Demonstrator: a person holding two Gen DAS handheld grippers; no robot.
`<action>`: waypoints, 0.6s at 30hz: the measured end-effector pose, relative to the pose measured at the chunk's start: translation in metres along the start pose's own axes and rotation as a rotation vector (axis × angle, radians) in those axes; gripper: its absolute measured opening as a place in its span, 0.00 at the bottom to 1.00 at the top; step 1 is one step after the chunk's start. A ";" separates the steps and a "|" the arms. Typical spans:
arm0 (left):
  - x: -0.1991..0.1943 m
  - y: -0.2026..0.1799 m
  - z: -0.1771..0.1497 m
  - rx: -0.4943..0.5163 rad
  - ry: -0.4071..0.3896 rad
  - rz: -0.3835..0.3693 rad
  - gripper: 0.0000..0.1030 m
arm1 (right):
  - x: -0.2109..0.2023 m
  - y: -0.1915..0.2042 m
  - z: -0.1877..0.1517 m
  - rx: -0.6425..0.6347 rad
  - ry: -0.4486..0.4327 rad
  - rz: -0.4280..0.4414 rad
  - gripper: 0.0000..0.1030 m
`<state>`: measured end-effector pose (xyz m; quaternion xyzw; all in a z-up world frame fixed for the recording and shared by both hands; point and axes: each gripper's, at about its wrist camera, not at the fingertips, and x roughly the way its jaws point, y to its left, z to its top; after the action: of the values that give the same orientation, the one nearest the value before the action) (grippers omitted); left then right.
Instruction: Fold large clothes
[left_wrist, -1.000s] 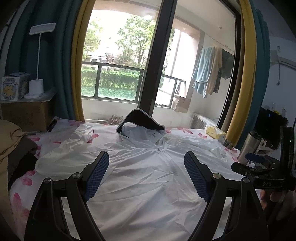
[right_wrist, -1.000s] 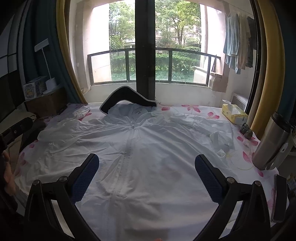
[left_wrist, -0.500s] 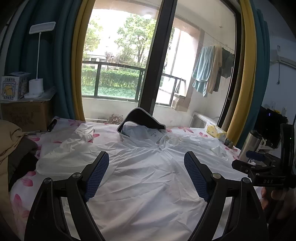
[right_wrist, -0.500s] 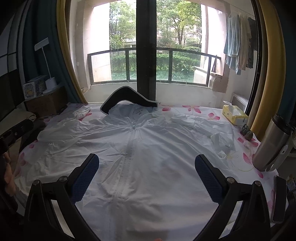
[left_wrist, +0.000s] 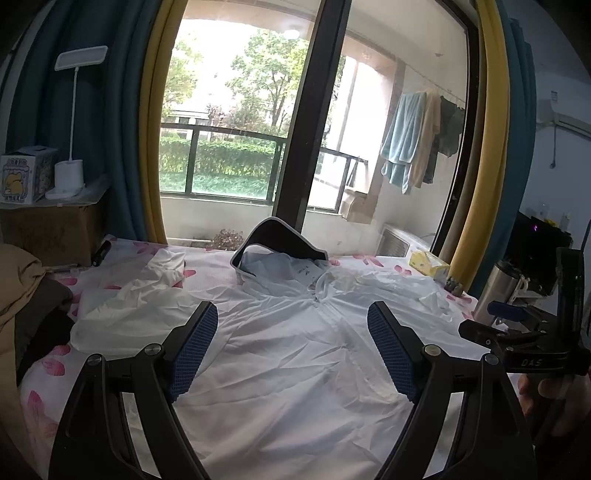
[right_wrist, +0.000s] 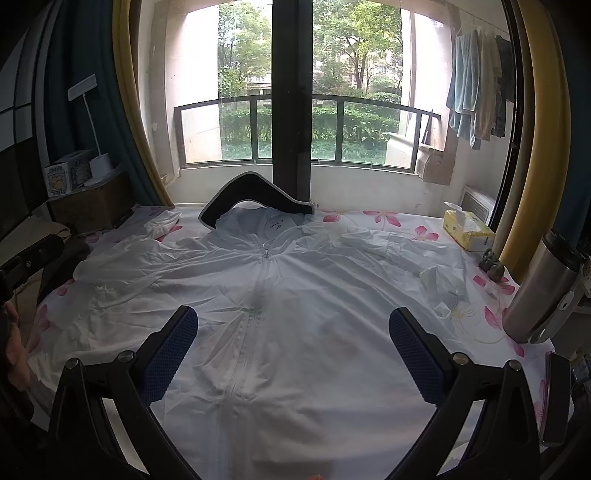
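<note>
We saw a white jacket (right_wrist: 280, 317) spread flat, zipped, across the middle of a floral bed (right_wrist: 391, 221), hood toward the window at top. Our left gripper (left_wrist: 293, 349) and right gripper (right_wrist: 293, 354) hovered above it at the bottom, jaws wide apart, holding nothing.

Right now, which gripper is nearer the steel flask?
Right. The right gripper hovers open over the jacket, the steel flask just beyond its right side; the left gripper is farther left.
</note>
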<state>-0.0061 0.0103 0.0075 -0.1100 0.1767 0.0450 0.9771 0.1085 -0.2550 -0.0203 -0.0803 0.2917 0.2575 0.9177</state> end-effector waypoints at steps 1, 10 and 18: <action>0.000 -0.001 0.000 0.001 0.000 -0.001 0.83 | -0.001 0.000 0.000 0.000 0.000 -0.001 0.99; -0.004 -0.001 0.004 0.002 -0.007 -0.011 0.83 | 0.000 0.000 0.001 0.000 0.000 -0.001 0.99; -0.006 -0.001 0.005 0.001 -0.013 0.001 0.83 | -0.002 0.001 0.004 0.001 -0.006 -0.002 0.99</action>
<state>-0.0098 0.0107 0.0148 -0.1092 0.1706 0.0462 0.9782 0.1088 -0.2541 -0.0162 -0.0793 0.2892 0.2567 0.9188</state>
